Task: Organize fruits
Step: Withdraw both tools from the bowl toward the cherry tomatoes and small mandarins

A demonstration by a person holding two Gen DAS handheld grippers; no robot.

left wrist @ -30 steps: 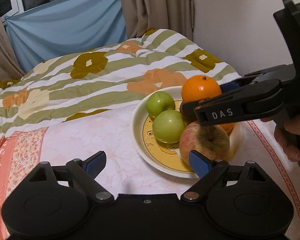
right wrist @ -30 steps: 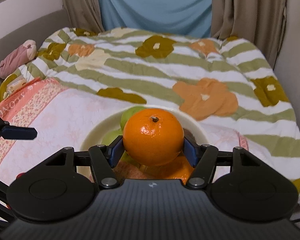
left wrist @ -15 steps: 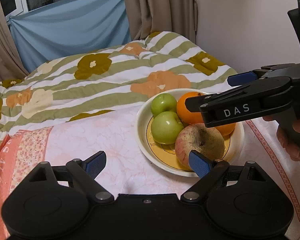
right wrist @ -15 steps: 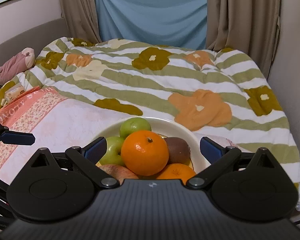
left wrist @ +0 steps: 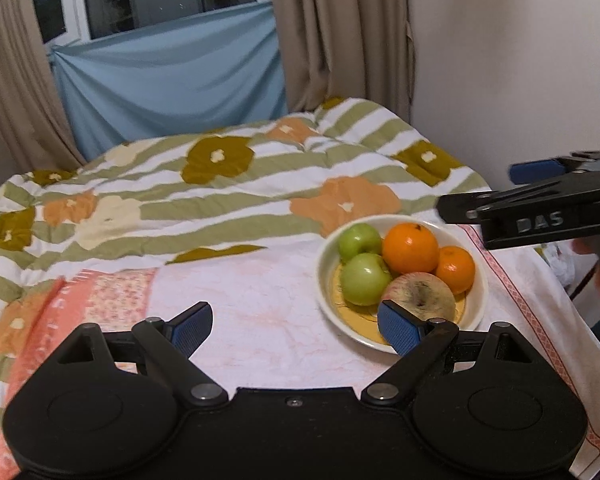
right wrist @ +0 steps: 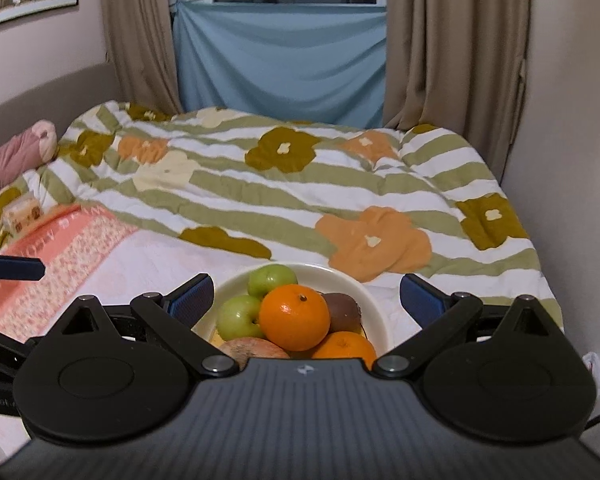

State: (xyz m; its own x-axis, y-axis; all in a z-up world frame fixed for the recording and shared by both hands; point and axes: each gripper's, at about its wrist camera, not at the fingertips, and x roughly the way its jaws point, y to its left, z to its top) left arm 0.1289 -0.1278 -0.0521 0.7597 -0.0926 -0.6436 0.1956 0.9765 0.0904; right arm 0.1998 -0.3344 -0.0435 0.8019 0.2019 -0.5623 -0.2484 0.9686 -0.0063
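Note:
A cream bowl (left wrist: 324,248) (right wrist: 376,300) on the pink-and-white cloth holds two green apples (left wrist: 360,238) (right wrist: 240,316), a large orange (left wrist: 410,248) (right wrist: 294,316) on top, a smaller orange (left wrist: 456,268) (right wrist: 344,346), a reddish apple (left wrist: 420,296) (right wrist: 252,348) and a brown kiwi (right wrist: 342,310). My right gripper (right wrist: 306,292) hangs open above and behind the bowl, nothing between its pads. It also shows at the right edge of the left wrist view, the right gripper (left wrist: 540,208) raised over the bowl. My left gripper (left wrist: 294,324) stands open and empty to the bowl's left.
A flowered striped quilt (left wrist: 228,184) covers the bed behind the cloth. Walls close in on the right (left wrist: 520,60). A pink bundle (right wrist: 16,152) and a small box (right wrist: 20,216) lie at the far left. Curtains and blue fabric (right wrist: 280,60) hang at the back.
The right gripper opened and let go of the large orange, which now rests on top of the fruit in the bowl. Both grippers rose and drew back from the bowl.

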